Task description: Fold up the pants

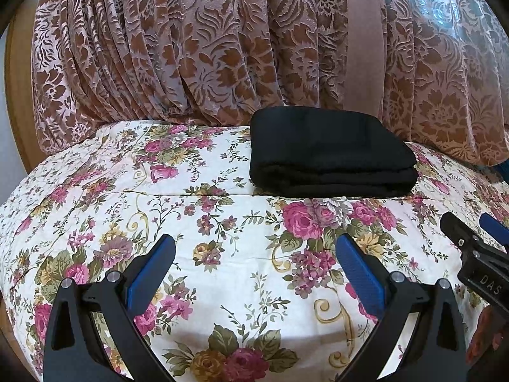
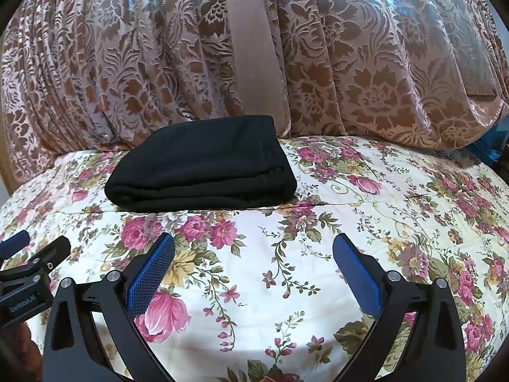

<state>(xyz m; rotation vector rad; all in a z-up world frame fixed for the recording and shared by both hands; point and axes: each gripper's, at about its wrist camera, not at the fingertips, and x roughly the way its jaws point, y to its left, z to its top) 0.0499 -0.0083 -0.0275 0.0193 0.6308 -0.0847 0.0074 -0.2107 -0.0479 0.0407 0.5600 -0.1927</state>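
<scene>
The black pants point(image 1: 331, 152) lie folded in a compact rectangular stack on the floral bedspread point(image 1: 222, 254), near its far edge; they also show in the right wrist view point(image 2: 203, 165). My left gripper point(image 1: 256, 254) is open and empty, held above the bedspread well short of the pants. My right gripper point(image 2: 254, 253) is open and empty too, also short of the pants. Each gripper shows at the edge of the other's view: the right one point(image 1: 477, 232) and the left one point(image 2: 35, 248).
A brown and pink patterned curtain point(image 1: 222, 47) hangs right behind the bed and touches its far edge. A plain tan band point(image 1: 366, 38) runs down the curtain. A wooden frame point(image 1: 16, 95) stands at the far left. A blue object point(image 2: 491, 149) sits at the far right.
</scene>
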